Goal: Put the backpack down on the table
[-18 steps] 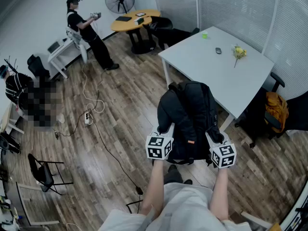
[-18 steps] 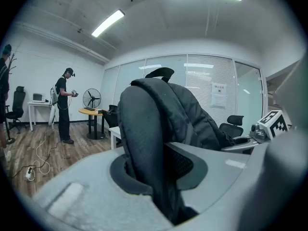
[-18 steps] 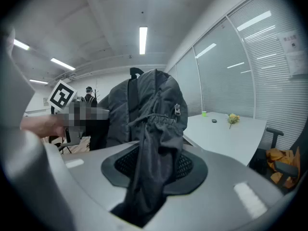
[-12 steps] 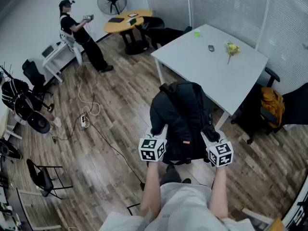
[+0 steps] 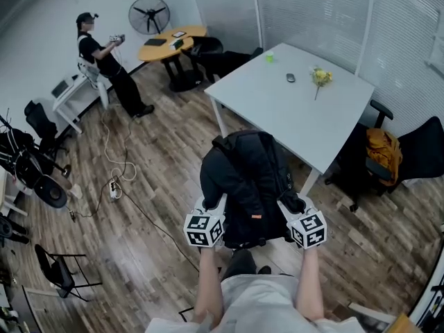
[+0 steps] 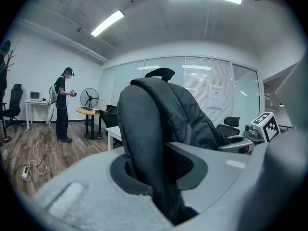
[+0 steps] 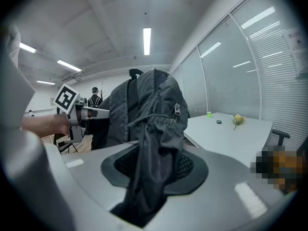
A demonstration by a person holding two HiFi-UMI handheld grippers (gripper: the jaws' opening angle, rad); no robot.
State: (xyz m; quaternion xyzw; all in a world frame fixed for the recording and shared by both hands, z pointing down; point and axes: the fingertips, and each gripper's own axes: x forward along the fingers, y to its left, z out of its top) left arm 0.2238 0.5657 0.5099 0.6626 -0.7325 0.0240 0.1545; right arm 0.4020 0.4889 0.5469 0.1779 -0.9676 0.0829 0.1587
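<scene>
Head view: one backpack (image 5: pixel 244 175) hangs near one surface (image 5: pixel 305 113), with left gripper (image 5: pixel 214 205) and right gripper (image 5: pixel 288 204) jaws each clamped on its fabric.

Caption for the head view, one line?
The left gripper and right gripper hold a black backpack in the air, short of the white table.

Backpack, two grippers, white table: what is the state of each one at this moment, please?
backpack: held up off the floor, upright, in front of the table, not yet set down.
left gripper: shut on a strap of the backpack.
right gripper: shut on fabric at the backpack's side.
white table: standing, with a yellow flower lying on its far part.
</scene>
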